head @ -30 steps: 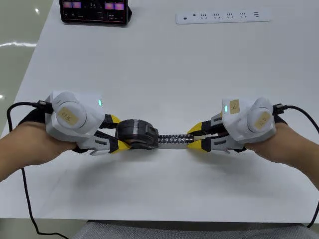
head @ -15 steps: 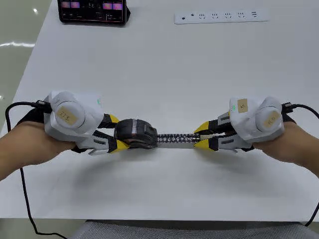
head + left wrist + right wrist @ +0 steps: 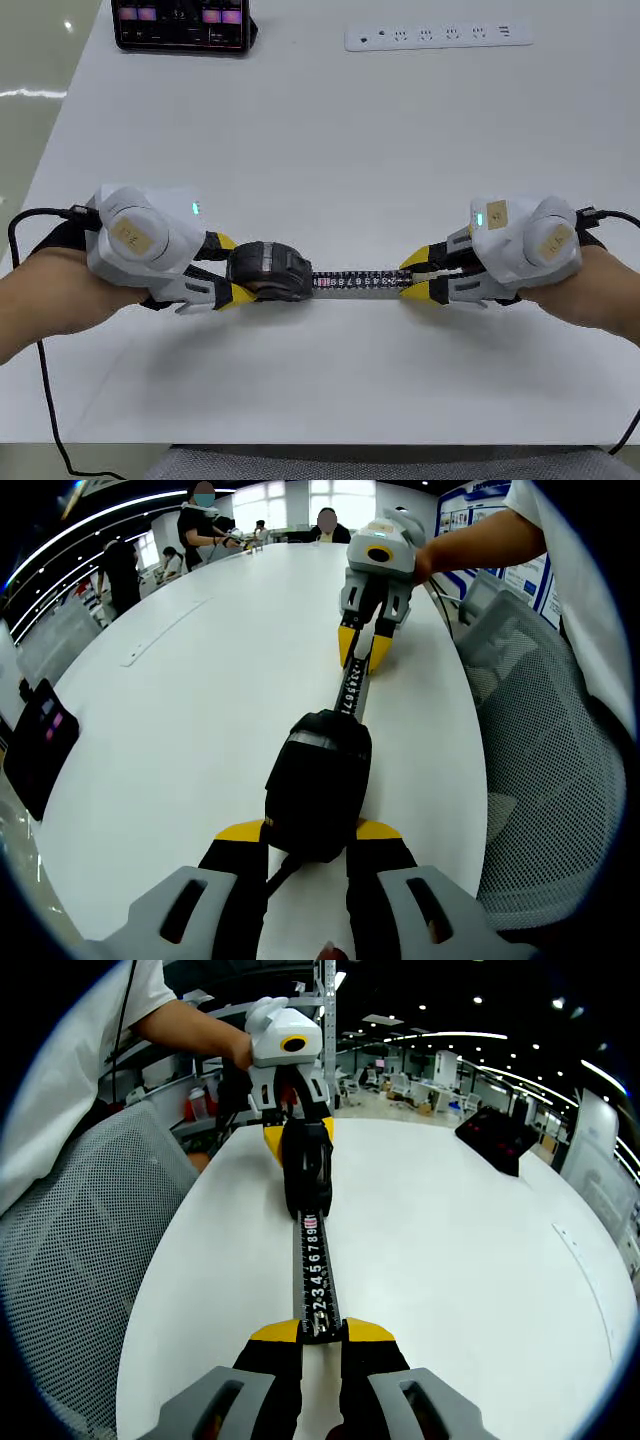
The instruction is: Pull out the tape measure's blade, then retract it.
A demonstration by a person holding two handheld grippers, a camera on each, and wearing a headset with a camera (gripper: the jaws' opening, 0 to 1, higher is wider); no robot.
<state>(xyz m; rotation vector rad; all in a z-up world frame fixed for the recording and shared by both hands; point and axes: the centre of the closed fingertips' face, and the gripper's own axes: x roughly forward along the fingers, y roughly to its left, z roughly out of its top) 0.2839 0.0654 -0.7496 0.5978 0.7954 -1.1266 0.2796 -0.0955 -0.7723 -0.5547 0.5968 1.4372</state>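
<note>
Blade (image 3: 360, 281) longer than before

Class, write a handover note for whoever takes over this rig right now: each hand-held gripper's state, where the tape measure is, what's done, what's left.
Left hand-held gripper: shut on the tape measure case, on the white table.
Right hand-held gripper: shut on the free end of the blade.
Done: blade partly drawn out, straight between the two.
Left: pull further if wanted, then retract the blade into the case.
</note>
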